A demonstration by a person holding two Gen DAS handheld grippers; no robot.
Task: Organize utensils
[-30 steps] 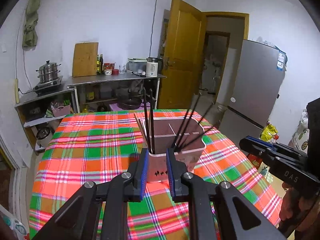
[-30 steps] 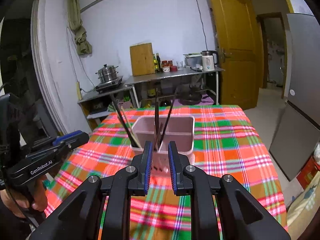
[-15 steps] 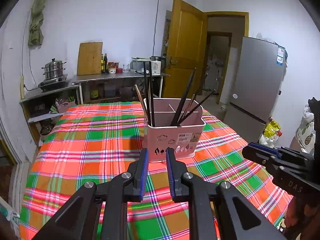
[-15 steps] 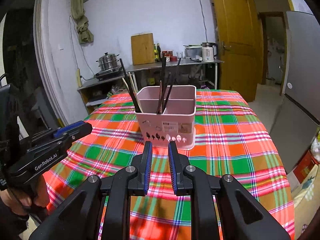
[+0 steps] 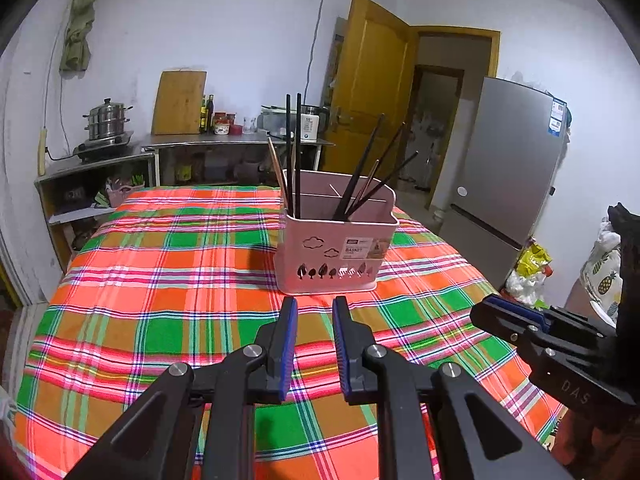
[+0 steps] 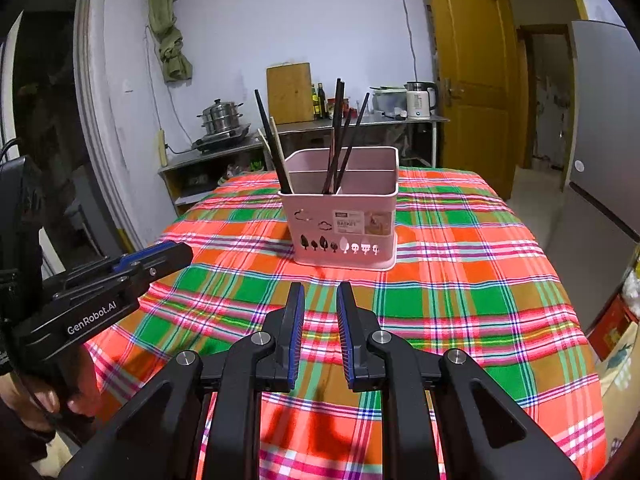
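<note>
On the desk (image 5: pixel 168 292), covered with a red, green and orange plaid cloth, we see a pink utensil basket (image 5: pixel 334 254) standing upright near the middle. Its inside is split into compartments. Dark chopsticks (image 5: pixel 298 156) stand almost upright at its left end, beside a pale wooden one; more dark chopsticks (image 5: pixel 362 178) lean rightward from another compartment. From the right wrist view the same basket (image 6: pixel 344 228) sits straight ahead of us.

We note the left gripper (image 5: pixel 314 312) just short of the basket, above the cloth, jaws parted by a narrow gap with nothing between them. The right gripper (image 6: pixel 320 298) is likewise narrowly parted and empty, apart from the basket. Each gripper shows at the edge of the other's view; a hand (image 6: pixel 48 396) grips the left one's handle.

Behind the desk stand a counter (image 5: pixel 236 142) with a kettle and a wooden cutting board, a yellow door (image 5: pixel 372 84) and a grey refrigerator (image 5: pixel 512 160).
</note>
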